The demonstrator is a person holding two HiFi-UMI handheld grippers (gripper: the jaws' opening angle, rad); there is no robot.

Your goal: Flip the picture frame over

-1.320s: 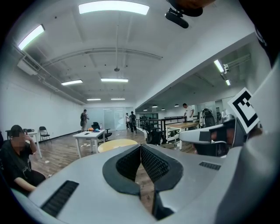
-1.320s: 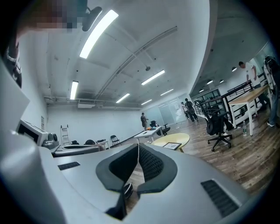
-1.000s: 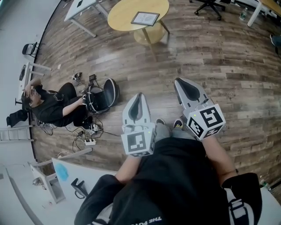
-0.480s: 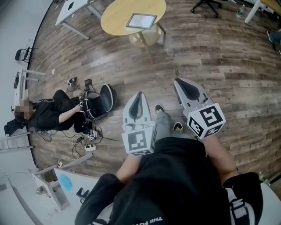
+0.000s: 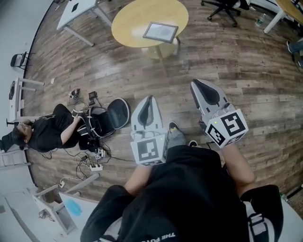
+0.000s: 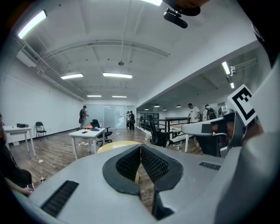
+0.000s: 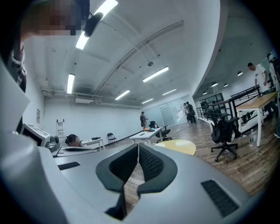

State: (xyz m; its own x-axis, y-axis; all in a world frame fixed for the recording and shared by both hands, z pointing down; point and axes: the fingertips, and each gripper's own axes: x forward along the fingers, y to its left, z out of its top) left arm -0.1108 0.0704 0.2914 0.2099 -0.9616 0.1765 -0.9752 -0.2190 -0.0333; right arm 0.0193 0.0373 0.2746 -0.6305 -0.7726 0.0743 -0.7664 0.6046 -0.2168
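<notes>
The picture frame (image 5: pixel 161 31) lies flat on a round yellow table (image 5: pixel 135 19) far ahead, at the top of the head view. Both grippers are held out level over the wooden floor, well short of the table. The left gripper (image 5: pixel 150 100) is shut with nothing in it, its pads meeting in the left gripper view (image 6: pixel 141 146), where the yellow table (image 6: pixel 111 147) shows behind them. To its right, the right gripper (image 5: pixel 196 85) is also shut and empty (image 7: pixel 138 146); the table (image 7: pixel 180 147) lies beyond it.
A person (image 5: pixel 47 132) sits on the floor at the left beside a black chair (image 5: pixel 113 113), cables and a power strip (image 5: pixel 94 165). A white table (image 5: pixel 78 9) stands left of the round table, an office chair (image 5: pixel 222 7) to its right.
Both grippers, still shut, have been carried forward over the floor toward the round table. The seated person and the floor clutter have slid down and left in the head view.
</notes>
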